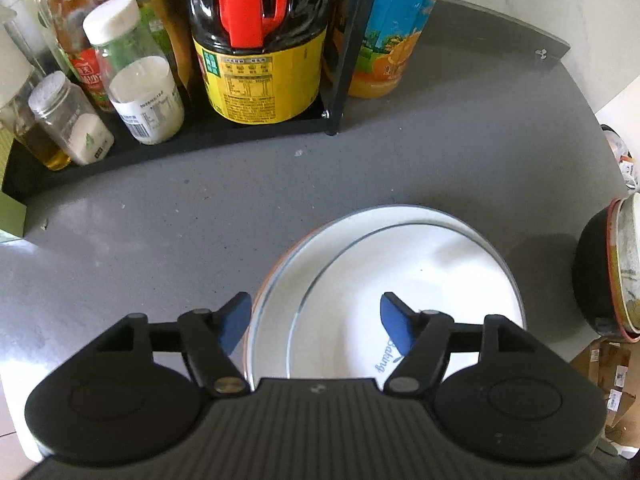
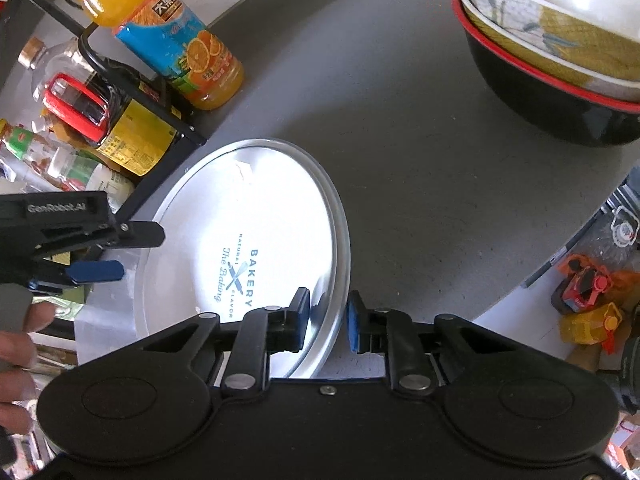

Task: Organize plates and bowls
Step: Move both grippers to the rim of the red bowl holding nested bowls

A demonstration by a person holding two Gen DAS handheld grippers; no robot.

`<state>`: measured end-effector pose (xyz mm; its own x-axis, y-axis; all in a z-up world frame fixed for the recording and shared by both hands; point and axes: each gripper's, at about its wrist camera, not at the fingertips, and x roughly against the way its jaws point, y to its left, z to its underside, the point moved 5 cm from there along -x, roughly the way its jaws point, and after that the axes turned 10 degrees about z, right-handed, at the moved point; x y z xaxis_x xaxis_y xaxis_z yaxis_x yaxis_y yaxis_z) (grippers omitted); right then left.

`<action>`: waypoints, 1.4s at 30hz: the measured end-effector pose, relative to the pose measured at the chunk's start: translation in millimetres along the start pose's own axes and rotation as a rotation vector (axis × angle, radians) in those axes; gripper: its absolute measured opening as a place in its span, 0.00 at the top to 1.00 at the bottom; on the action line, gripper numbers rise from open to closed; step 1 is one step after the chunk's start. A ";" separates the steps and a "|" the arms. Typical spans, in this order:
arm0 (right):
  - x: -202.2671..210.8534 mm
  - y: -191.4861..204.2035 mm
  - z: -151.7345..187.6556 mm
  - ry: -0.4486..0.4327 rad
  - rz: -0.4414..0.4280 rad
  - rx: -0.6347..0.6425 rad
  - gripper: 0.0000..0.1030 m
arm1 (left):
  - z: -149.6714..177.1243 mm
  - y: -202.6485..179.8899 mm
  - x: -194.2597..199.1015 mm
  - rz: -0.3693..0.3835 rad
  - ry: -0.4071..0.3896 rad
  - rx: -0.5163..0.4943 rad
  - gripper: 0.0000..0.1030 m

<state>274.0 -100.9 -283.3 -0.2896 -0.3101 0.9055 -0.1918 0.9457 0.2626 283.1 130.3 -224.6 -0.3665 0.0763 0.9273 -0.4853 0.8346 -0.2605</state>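
Observation:
A white plate (image 1: 420,264) with a blue rim and "Bakery" print lies on the grey table, on top of another plate whose orange edge (image 1: 267,276) shows at the left. My left gripper (image 1: 315,322) is open; its left finger is outside the plate's near-left rim and its right finger is over the plate. In the right wrist view my right gripper (image 2: 329,322) straddles the plate (image 2: 260,208) at its right rim, open by a narrow gap. The left gripper (image 2: 120,254) shows at the plate's far side. A stack of bowls (image 2: 560,80), black with a red rim at the bottom, stands further right.
A black rack (image 1: 240,136) holds sauce bottles and spice jars behind the plates, with an orange juice bottle (image 2: 180,40) beside it. The bowl stack (image 1: 600,280) sits near the table's right edge. A person's hand (image 2: 16,340) holds the left gripper. Clutter (image 2: 588,300) lies beyond the table edge.

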 end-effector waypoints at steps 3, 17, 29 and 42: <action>-2.1 2.0 0.2 -0.008 0.009 0.021 0.80 | -0.4 0.3 3.2 0.007 -0.002 -0.012 0.32; 29.6 -7.0 -15.6 -0.117 0.017 -0.004 0.76 | -8.9 -40.1 4.5 0.032 -0.026 -0.117 0.32; 81.2 -63.4 -43.6 -0.288 0.066 -0.143 0.72 | -21.2 -144.7 3.4 0.188 -0.055 -0.299 0.32; 119.4 -116.1 -61.3 -0.457 0.127 -0.284 0.40 | -29.4 -228.2 -1.7 0.289 -0.069 -0.400 0.18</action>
<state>319.2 -241.8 -185.2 -0.6834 -0.1426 0.7160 0.1136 0.9480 0.2972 417.8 -44.3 -158.8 -0.4992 0.3105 0.8090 -0.0188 0.9295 -0.3683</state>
